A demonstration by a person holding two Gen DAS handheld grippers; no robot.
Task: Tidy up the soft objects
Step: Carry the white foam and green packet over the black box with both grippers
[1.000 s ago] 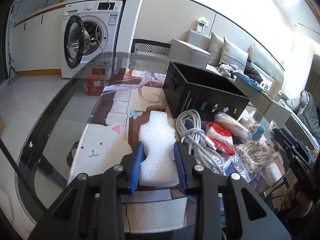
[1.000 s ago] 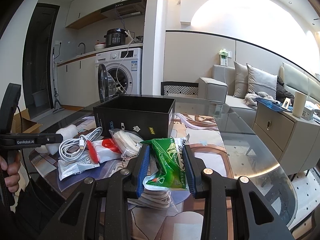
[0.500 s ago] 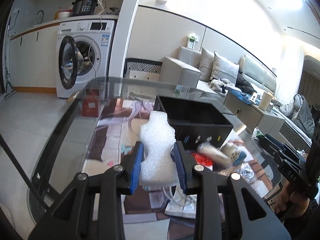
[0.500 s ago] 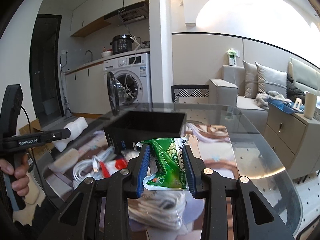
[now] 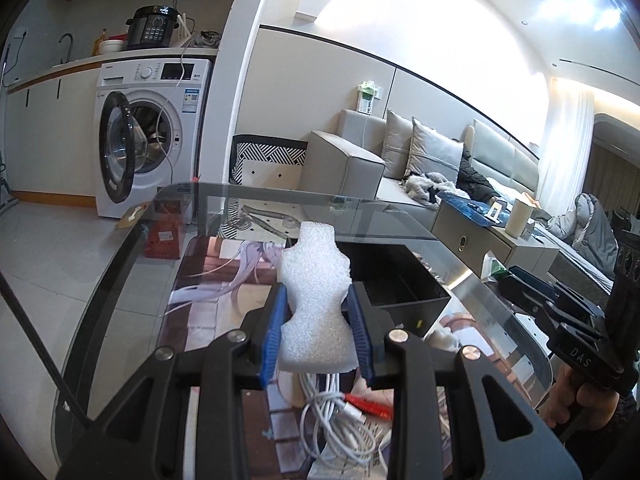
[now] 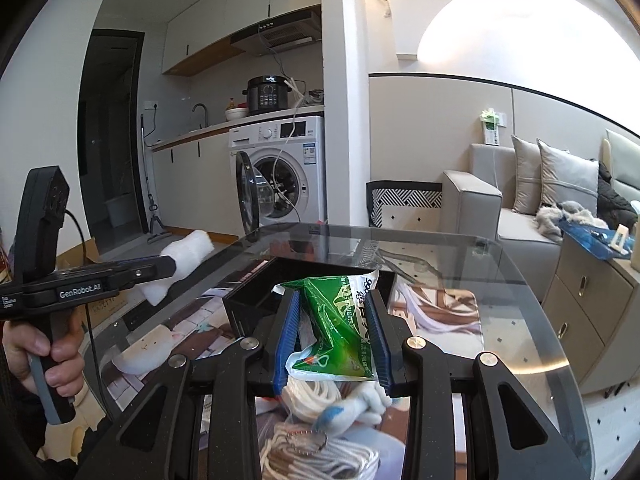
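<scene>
My left gripper (image 5: 315, 330) is shut on a white foam piece (image 5: 316, 304) and holds it in the air above the table, just left of the open black box (image 5: 400, 280). My right gripper (image 6: 335, 340) is shut on a green plastic packet (image 6: 340, 328) and holds it above the table, in front of the black box (image 6: 256, 300). The left gripper with the foam piece (image 6: 180, 260) also shows at the left of the right wrist view. The right gripper shows at the right edge of the left wrist view (image 5: 560, 308).
A glass table (image 5: 120, 280) carries a printed mat, a white cable bundle (image 5: 340, 420), a red-and-white packet (image 5: 368, 404), white gloves (image 6: 360, 400) and coiled cord (image 6: 320, 460). A washing machine (image 5: 148, 136) with its door open stands behind. A sofa and a cabinet are at right.
Both grippers have risen off the table with their objects. The left gripper has carried the foam piece up and towards the black box. The right gripper has lifted the green packet.
</scene>
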